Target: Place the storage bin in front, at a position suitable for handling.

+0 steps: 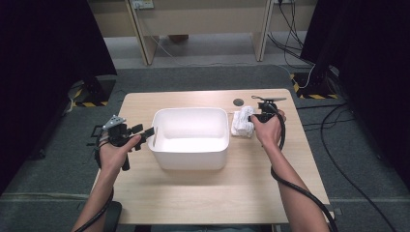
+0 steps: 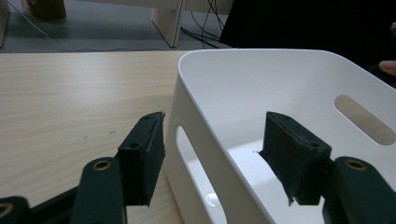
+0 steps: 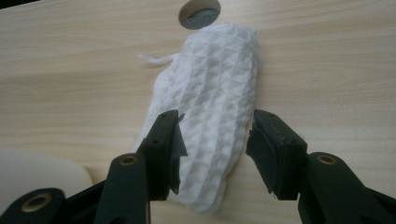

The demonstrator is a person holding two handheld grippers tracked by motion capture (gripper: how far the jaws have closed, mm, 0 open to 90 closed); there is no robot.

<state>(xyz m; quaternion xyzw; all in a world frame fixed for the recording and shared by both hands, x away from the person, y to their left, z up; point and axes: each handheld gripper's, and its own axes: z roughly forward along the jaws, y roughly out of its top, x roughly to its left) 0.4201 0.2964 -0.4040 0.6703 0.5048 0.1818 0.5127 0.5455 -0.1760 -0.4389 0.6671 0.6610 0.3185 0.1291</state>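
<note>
- White waffle-weave cloth (image 3: 212, 107), rolled into a soft, lumpy bundle with a raised diamond texture, lies on the bench (image 1: 217, 193) just beside the tub's right wall, at about two o'clock from the bench's middle.
- A thin loop of white thread trails from the cloth's side onto the wood.
- Pale wood-grain laminate covers the bench; a round dark grommet hole (image 1: 238, 102) sits at about twelve o'clock from the cloth, just past its far end.
- A white plastic tub (image 1: 191, 159), rectangular with rounded corners and smooth, slightly glossy walls, stands at the bench's centre; slot-shaped handle cut-outs pierce its short walls.
- The right hand-held gripper (image 3: 215, 156) is matte black with brass-coloured pivot pins and ragged dark foam pads; its jaws stand wide, one on each side of the cloth's near end. The left pad is at the fabric's edge, the right pad stands clear, so the cloth is not squeezed.
- The left hand-held gripper (image 2: 215, 154), built the same, has its jaws apart astride the tub's left wall, one pad outside and one inside; neither presses the plastic.
- In the high view, it sits at nine o'clock from the tub, and a black cable runs back along each forearm.
</note>
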